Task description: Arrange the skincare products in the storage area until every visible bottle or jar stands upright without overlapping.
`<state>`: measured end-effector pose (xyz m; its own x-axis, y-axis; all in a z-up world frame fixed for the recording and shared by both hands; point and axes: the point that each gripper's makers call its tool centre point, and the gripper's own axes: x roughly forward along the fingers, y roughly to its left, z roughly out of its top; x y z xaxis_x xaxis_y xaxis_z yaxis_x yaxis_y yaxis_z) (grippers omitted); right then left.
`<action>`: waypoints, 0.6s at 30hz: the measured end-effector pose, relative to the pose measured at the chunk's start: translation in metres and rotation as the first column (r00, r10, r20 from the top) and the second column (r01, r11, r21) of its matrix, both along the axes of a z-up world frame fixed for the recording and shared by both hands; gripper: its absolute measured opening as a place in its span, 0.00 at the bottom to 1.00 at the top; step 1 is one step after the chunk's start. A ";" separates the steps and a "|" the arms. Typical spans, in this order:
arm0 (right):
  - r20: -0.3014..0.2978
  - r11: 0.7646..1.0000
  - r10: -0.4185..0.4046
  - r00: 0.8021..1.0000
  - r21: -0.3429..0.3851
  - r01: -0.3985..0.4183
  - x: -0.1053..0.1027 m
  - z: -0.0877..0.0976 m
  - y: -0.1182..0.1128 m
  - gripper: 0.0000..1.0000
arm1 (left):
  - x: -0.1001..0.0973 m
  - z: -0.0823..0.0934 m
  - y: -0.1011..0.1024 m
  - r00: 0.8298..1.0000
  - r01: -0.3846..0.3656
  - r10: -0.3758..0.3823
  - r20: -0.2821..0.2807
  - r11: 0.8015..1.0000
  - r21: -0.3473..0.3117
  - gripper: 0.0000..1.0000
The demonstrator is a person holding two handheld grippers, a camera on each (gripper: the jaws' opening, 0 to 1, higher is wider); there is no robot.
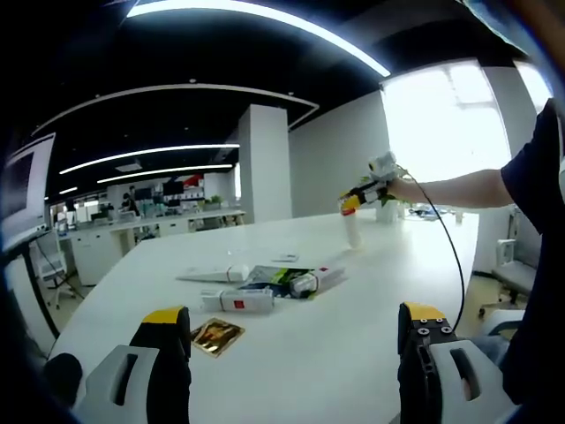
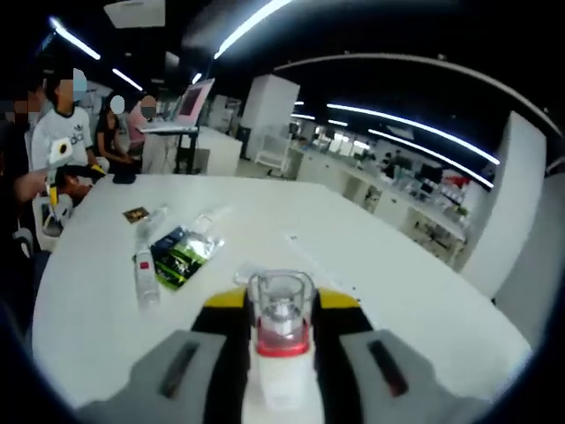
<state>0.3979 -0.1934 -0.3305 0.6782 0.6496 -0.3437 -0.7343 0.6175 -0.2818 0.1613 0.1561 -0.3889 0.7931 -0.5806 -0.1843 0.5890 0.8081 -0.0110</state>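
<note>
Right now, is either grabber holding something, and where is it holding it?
The right gripper is shut on a bottle with a clear cap, pinching it near the red band just under the cap. The left gripper is open, holding nothing.

No legible text on any product.

The room was a big open office under a dark ceiling crossed by long curved light strips. A wide white surface stretched ahead of the tongs. A white pillar rose beyond it, a bright window glaring alongside, white benches behind.
</note>
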 end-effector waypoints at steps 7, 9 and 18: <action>-0.011 0.993 -0.087 0.996 0.076 0.088 0.003 0.001 -0.013 0.24 | 0.000 0.000 -0.001 1.000 0.014 -0.014 0.002 1.000 -0.003 1.00; -0.006 0.991 -0.095 0.995 0.095 0.095 0.002 0.002 -0.017 0.24 | -0.001 0.000 -0.001 1.000 0.018 -0.018 0.000 1.000 0.001 1.00; -0.005 0.966 -0.170 0.985 0.195 0.168 -0.001 0.004 -0.033 0.24 | -0.002 0.000 0.000 0.999 0.032 -0.031 -0.004 0.999 0.014 1.00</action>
<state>0.3973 -0.2261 -0.3266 0.7872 0.5784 -0.2138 -0.6118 0.7762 -0.1523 0.1594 0.1557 -0.3886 0.7737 -0.6027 -0.1953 0.6141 0.7892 -0.0022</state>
